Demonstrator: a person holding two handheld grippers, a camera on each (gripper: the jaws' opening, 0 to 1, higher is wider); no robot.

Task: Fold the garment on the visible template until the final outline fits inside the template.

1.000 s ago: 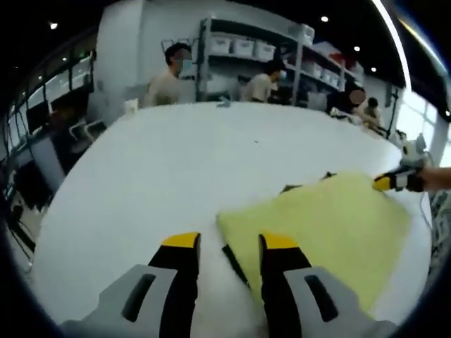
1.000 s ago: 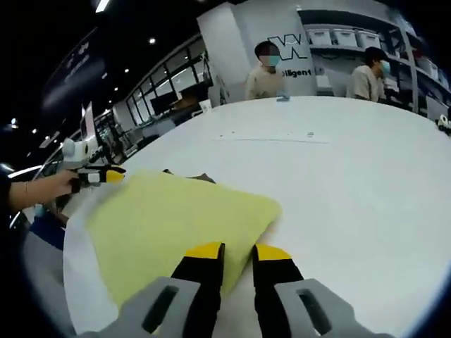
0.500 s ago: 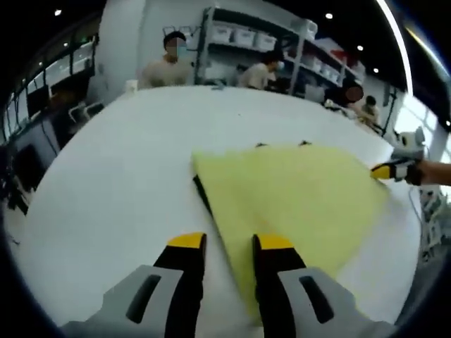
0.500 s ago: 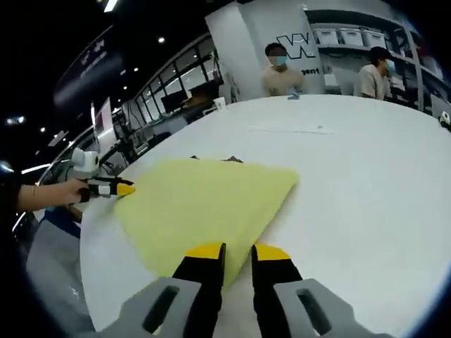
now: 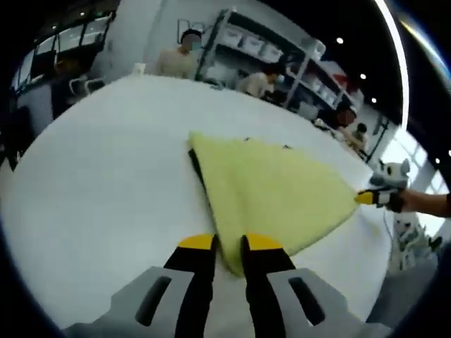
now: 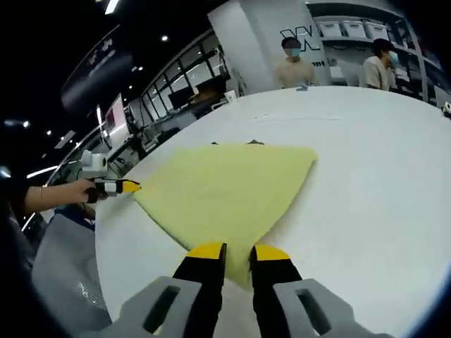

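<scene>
— Where does the garment lie?
— The yellow garment (image 5: 271,190) is spread over the white table (image 5: 91,176), filling the centre of the left gripper view; in the right gripper view it (image 6: 225,193) sits centre-left. A dark edge (image 5: 199,176) shows along its left side in the left gripper view, touching the cloth.

— State of the left gripper?
— The left gripper (image 5: 229,245), bottom centre, has its jaws pinched on the near corner of the garment. It also appears at the left edge of the right gripper view (image 6: 127,186), held by a hand (image 6: 74,191).

— And the right gripper?
— The right gripper (image 6: 237,252), bottom centre, is likewise clamped on a corner of the cloth. It also appears at the right of the left gripper view (image 5: 366,198).

— Anything else?
— People (image 6: 294,63) stand beyond the table, near shelving (image 5: 268,53), upper centre.
</scene>
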